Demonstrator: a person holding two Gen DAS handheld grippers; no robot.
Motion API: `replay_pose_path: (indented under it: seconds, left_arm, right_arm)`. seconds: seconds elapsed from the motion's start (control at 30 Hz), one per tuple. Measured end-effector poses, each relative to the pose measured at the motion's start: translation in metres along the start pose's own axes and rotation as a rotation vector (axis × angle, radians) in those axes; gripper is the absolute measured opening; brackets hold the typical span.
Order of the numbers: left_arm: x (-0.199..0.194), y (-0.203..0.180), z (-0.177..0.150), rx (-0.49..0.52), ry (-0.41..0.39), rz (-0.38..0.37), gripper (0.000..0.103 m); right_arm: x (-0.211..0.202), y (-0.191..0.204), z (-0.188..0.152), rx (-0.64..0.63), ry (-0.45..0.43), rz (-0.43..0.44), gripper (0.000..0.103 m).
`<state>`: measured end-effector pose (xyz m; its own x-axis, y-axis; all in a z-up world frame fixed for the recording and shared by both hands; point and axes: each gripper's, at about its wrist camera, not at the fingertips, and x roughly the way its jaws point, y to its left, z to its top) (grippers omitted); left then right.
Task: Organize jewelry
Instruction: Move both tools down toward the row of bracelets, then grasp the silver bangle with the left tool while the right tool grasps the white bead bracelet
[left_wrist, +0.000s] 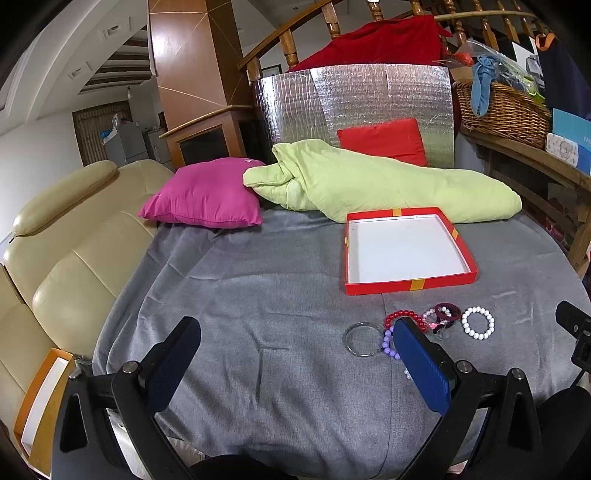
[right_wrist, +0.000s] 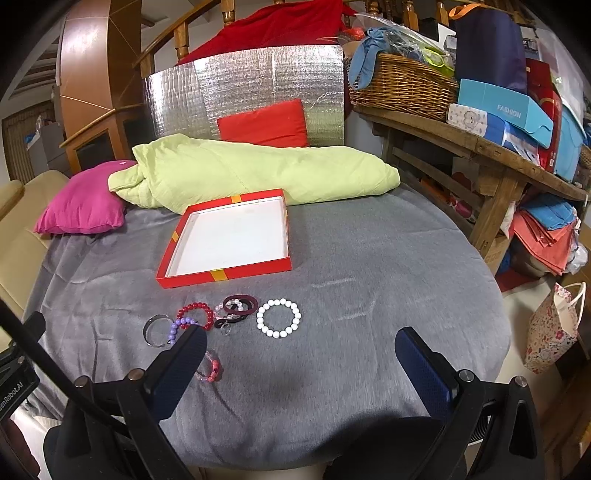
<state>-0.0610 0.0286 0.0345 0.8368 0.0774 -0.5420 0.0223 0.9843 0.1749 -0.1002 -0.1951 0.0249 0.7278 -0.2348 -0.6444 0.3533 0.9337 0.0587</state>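
Observation:
A red tray (left_wrist: 410, 286) (right_wrist: 221, 275) with a white inside lies empty on the grey cloth. In front of it lie several bracelets: a clear bangle (left_wrist: 361, 339) (right_wrist: 155, 329), a red bead one (left_wrist: 400, 315) (right_wrist: 195, 308), a purple bead one (left_wrist: 388, 343) (right_wrist: 176, 326), a dark maroon band (left_wrist: 447, 310) (right_wrist: 241, 301), a white bead one (left_wrist: 478, 323) (right_wrist: 279, 318) and a pink one (right_wrist: 211, 367). My left gripper (left_wrist: 297, 328) is open and empty, above the cloth left of the bracelets. My right gripper (right_wrist: 301, 336) is open and empty, just before the white bracelet.
A green quilt (left_wrist: 369, 181) (right_wrist: 240, 170), a pink pillow (left_wrist: 207, 192) and a red pillow (left_wrist: 384, 140) lie behind the tray. A beige sofa (left_wrist: 66, 240) stands left. A wooden shelf (right_wrist: 480, 147) with a wicker basket (right_wrist: 402, 86) and boxes stands right.

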Motion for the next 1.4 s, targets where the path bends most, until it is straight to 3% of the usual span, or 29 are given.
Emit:
replay_pose_path:
  seconds: [0.23,0.37,0.43,0.57,0.63,0.77,0.8,0.93,1.0,1.17,1.23,1.3,1.4]
  left_arm:
    - [0.017,0.001,-0.002,-0.004,0.017,-0.006,0.103]
    - [0.046,0.007,-0.010,-0.015,0.056,-0.093,0.103]
    - [0.072,0.009,-0.018,-0.008,0.112,-0.147,0.103]
    - [0.118,0.010,-0.037,-0.012,0.231,-0.226,0.103]
    - [0.136,0.010,-0.042,-0.032,0.273,-0.249,0.103]
    - [0.155,0.002,-0.041,-0.031,0.297,-0.293,0.101]
    - [0.159,-0.001,-0.040,-0.024,0.302,-0.307,0.096]
    - [0.184,-0.008,-0.038,-0.010,0.344,-0.341,0.079]
    - [0.197,-0.010,-0.040,-0.016,0.379,-0.357,0.065]
    - [0.220,-0.021,-0.046,0.009,0.446,-0.358,0.040]
    - [0.221,-0.029,-0.044,0.041,0.431,-0.357,0.033]
    - [0.220,-0.037,-0.043,0.078,0.411,-0.363,0.018]
    - [0.221,-0.044,-0.041,0.107,0.392,-0.352,0.009]
  right_arm:
    - [0.020,-0.008,0.003,0.019,0.049,0.012,0.103]
    - [0.053,-0.017,-0.004,-0.046,0.076,0.035,0.103]
    - [0.077,-0.023,-0.010,-0.085,0.098,0.060,0.103]
    - [0.121,-0.028,-0.014,-0.126,0.104,0.069,0.088]
    - [0.140,-0.029,-0.017,-0.134,0.185,0.090,0.086]
    - [0.176,-0.025,-0.013,-0.120,0.286,0.080,0.067]
    - [0.184,-0.023,-0.013,-0.108,0.308,0.077,0.060]
    - [0.212,-0.019,-0.014,-0.097,0.383,0.061,0.050]
    - [0.223,-0.016,-0.016,-0.100,0.400,0.045,0.038]
    - [0.231,-0.007,-0.013,-0.159,0.348,0.007,0.011]
    - [0.235,-0.005,-0.013,-0.166,0.332,0.002,0.011]
    - [0.233,-0.007,-0.011,-0.150,0.324,0.015,0.011]
    - [0.228,-0.012,-0.009,-0.117,0.306,0.035,0.011]
